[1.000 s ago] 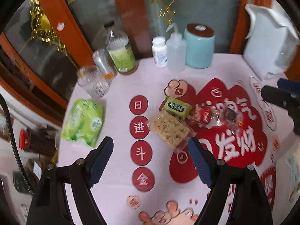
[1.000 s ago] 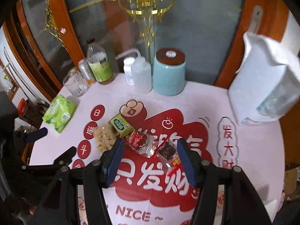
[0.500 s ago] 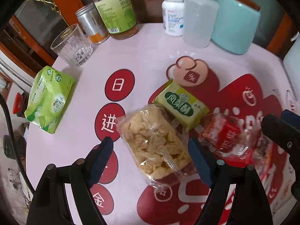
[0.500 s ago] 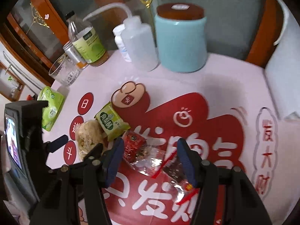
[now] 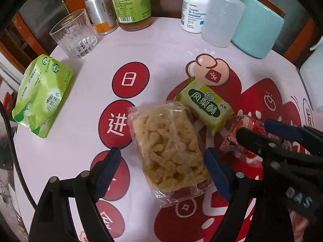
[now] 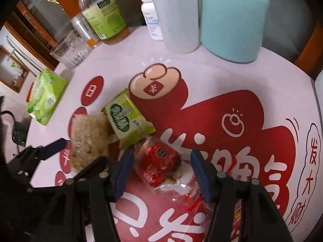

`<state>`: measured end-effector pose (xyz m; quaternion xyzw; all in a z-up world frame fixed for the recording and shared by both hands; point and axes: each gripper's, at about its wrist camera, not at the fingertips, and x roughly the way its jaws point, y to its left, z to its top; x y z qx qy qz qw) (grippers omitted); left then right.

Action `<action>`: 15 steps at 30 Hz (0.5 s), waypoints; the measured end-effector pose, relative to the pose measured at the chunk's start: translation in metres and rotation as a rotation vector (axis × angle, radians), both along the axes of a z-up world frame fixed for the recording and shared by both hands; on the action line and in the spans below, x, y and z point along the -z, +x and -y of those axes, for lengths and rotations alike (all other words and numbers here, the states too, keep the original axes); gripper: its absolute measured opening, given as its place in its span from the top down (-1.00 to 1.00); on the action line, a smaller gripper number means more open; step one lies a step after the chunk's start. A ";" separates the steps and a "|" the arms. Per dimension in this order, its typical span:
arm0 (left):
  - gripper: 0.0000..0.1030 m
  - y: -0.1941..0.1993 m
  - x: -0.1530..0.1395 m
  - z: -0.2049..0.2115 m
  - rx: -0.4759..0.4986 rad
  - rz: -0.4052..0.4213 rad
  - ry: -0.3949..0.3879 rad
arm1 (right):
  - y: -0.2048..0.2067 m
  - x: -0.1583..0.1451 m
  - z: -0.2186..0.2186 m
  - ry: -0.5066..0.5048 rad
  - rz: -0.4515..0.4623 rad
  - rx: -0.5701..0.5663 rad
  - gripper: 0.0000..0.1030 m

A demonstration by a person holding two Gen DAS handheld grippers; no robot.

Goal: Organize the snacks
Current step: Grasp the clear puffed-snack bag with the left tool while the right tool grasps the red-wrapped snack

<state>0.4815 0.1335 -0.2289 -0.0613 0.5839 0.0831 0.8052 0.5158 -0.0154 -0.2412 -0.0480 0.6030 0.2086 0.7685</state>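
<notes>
A clear bag of yellow puffed snack [image 5: 169,147] lies on the table, between the fingers of my open left gripper [image 5: 159,167]. A small green pastry packet [image 5: 206,104] lies just beyond it. A red-wrapped snack in clear film [image 6: 159,161] lies between the fingers of my open right gripper [image 6: 161,167]; it shows partly behind the right gripper [image 5: 268,129] in the left wrist view. The puffed snack [image 6: 88,139] and green packet [image 6: 125,121] lie left of it, with the left gripper [image 6: 80,153] around the puffed snack.
A green tissue pack [image 5: 40,96] lies at the table's left edge. At the back stand a glass [image 5: 73,34], a can [image 5: 100,12], a juice bottle [image 5: 131,2], a pill bottle [image 5: 193,10], a squeeze bottle [image 5: 222,18] and a teal canister [image 5: 258,26]. Another wrapped snack [image 6: 236,213] lies under the right finger.
Both grippers have moved down and forward to the table. The left one now straddles the puffed snack bag, the right one straddles the red snack. Both stay open.
</notes>
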 end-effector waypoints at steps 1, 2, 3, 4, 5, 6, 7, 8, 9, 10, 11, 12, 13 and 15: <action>-0.65 -0.001 0.000 -0.001 0.005 0.000 0.003 | 0.001 0.002 0.000 0.006 -0.006 0.001 -0.16; -0.65 -0.002 0.000 -0.004 0.012 0.004 0.007 | 0.001 0.003 0.000 0.007 -0.005 0.003 -0.18; -0.65 -0.003 0.000 -0.005 0.019 0.003 0.011 | 0.001 0.003 0.000 0.004 -0.001 0.004 -0.18; -0.65 -0.004 0.000 -0.007 0.029 0.003 0.012 | 0.001 0.003 -0.001 0.002 0.000 0.004 -0.18; -0.62 -0.006 0.000 -0.008 0.043 0.004 0.010 | 0.001 0.003 -0.001 0.000 -0.004 0.003 -0.18; -0.51 -0.007 0.000 -0.008 0.055 0.007 0.003 | 0.000 0.004 -0.001 0.003 -0.009 0.002 -0.18; -0.25 -0.008 -0.001 -0.010 0.073 0.013 -0.013 | -0.001 0.005 -0.001 0.006 -0.012 -0.001 -0.18; -0.15 -0.009 -0.001 -0.010 0.094 0.017 -0.037 | -0.003 0.004 0.000 0.008 -0.013 -0.005 -0.16; -0.14 -0.011 -0.002 -0.009 0.106 0.016 -0.030 | -0.005 0.004 -0.001 0.015 -0.011 -0.013 -0.05; -0.13 -0.012 -0.003 -0.007 0.112 0.016 -0.013 | -0.007 0.003 -0.001 0.025 -0.013 -0.016 -0.01; -0.13 -0.016 -0.004 -0.005 0.121 0.024 0.008 | -0.009 0.003 0.000 0.033 -0.018 -0.014 0.00; -0.12 -0.018 -0.004 -0.004 0.125 0.029 0.021 | -0.013 0.002 0.001 0.042 -0.019 -0.010 0.04; -0.12 -0.022 -0.005 -0.002 0.125 0.031 0.030 | -0.016 -0.001 0.002 0.049 -0.009 -0.006 0.09; -0.10 -0.030 -0.009 -0.002 0.118 0.029 0.033 | -0.023 -0.010 0.004 0.074 0.008 0.001 0.17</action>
